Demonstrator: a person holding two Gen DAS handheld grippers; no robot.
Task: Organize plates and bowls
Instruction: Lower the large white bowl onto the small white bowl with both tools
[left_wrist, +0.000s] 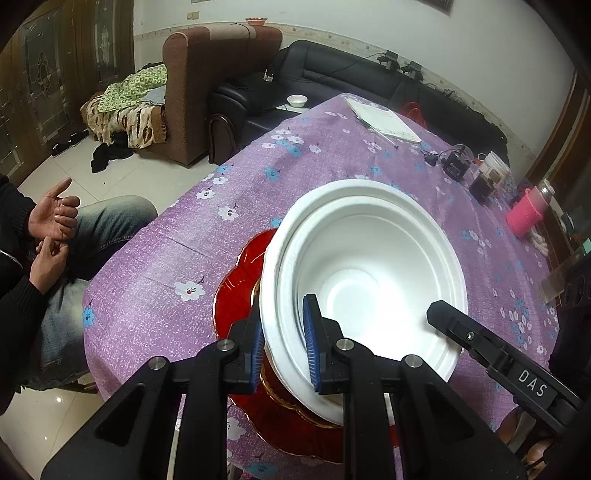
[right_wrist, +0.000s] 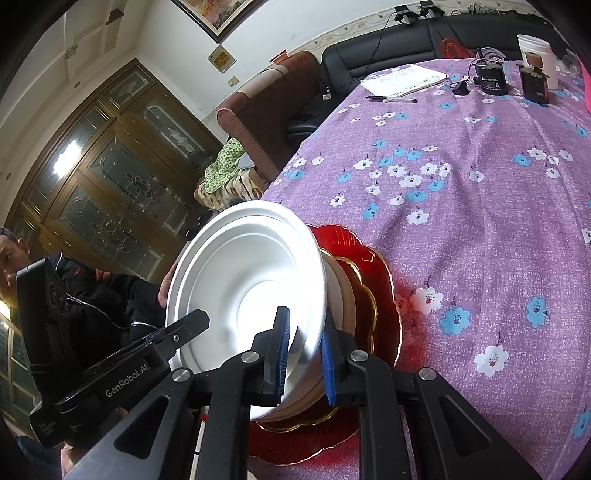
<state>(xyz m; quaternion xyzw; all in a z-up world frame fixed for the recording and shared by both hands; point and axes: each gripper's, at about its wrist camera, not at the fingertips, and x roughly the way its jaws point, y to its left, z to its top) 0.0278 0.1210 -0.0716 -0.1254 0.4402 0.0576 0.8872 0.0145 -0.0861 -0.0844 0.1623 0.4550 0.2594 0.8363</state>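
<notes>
A white foam bowl (left_wrist: 369, 266) sits tilted over a red scalloped plate with a gold rim (left_wrist: 236, 291) on the purple flowered tablecloth. My left gripper (left_wrist: 284, 306) is shut on the bowl's near-left rim, with a blue pad on each side of the wall. The right gripper (left_wrist: 439, 314) reaches in at the opposite rim. In the right wrist view my right gripper (right_wrist: 304, 321) clamps the bowl (right_wrist: 243, 273) at its right rim, and the left gripper (right_wrist: 195, 321) shows at the far side. A cream dish (right_wrist: 345, 295) and red plates (right_wrist: 384, 284) lie under the bowl. Whether the bowl touches them I cannot tell.
A seated person's hands (left_wrist: 51, 221) are off the table's left edge. At the far end lie a notebook (left_wrist: 384, 120), a pen (right_wrist: 391, 99), black gadgets (left_wrist: 454, 162), a white jar (right_wrist: 535, 55) and a pink bottle (left_wrist: 528, 210). Sofas stand behind.
</notes>
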